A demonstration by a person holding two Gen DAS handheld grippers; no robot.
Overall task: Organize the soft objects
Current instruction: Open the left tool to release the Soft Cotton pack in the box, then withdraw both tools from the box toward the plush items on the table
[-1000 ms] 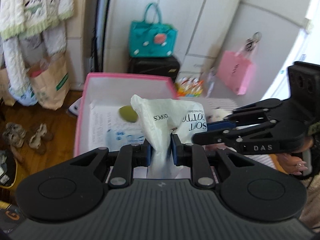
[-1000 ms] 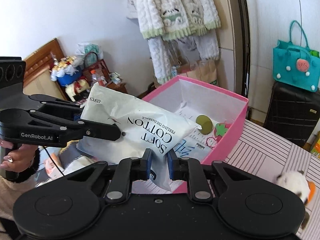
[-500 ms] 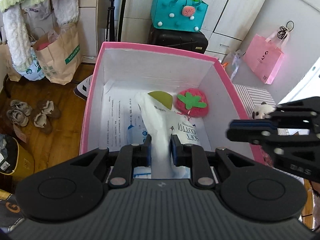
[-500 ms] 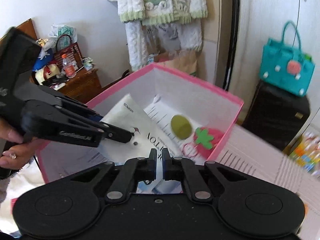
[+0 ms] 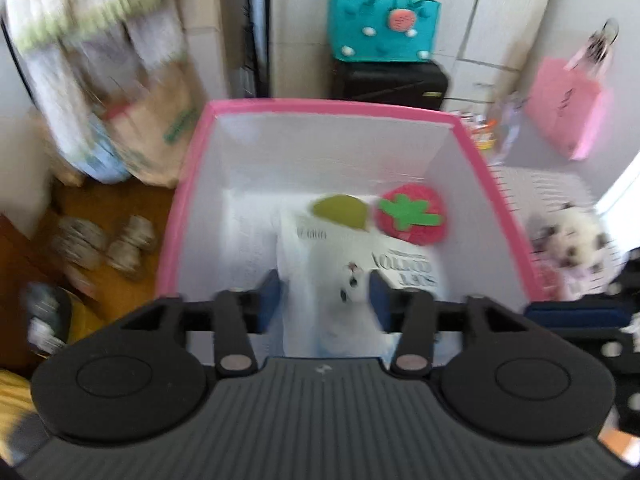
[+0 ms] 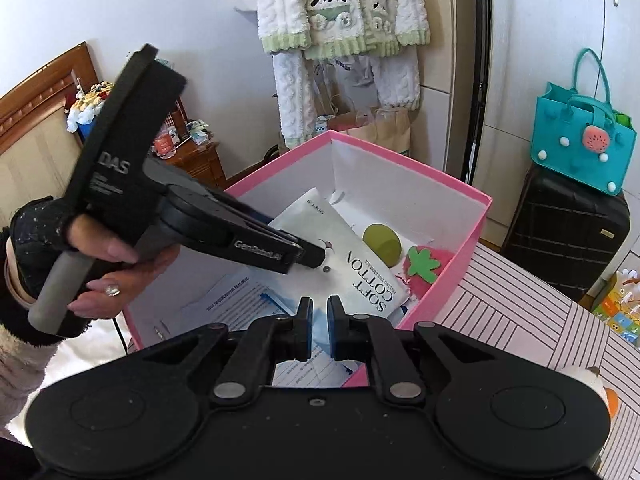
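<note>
A bright, daylit bedroom corner: white walls point(image 6: 132, 4) meet a wood floor point(image 5: 100, 208) where two pairs of shoes point(image 5: 104, 240) sit. Knitted cream-and-green garments point(image 6: 340, 4) hang above paper shopping bags point(image 5: 160, 128). A teal tote point(image 6: 580, 128) tops a black suitcase point(image 6: 564, 228) beside white wardrobe doors point(image 6: 552, 20), where a pink bag point(image 5: 568, 108) hangs. A wooden headboard point(image 6: 44, 108) and cluttered side table point(image 6: 192, 156) line the far wall; a pink striped tabletop point(image 6: 532, 312) fills the foreground.
</note>
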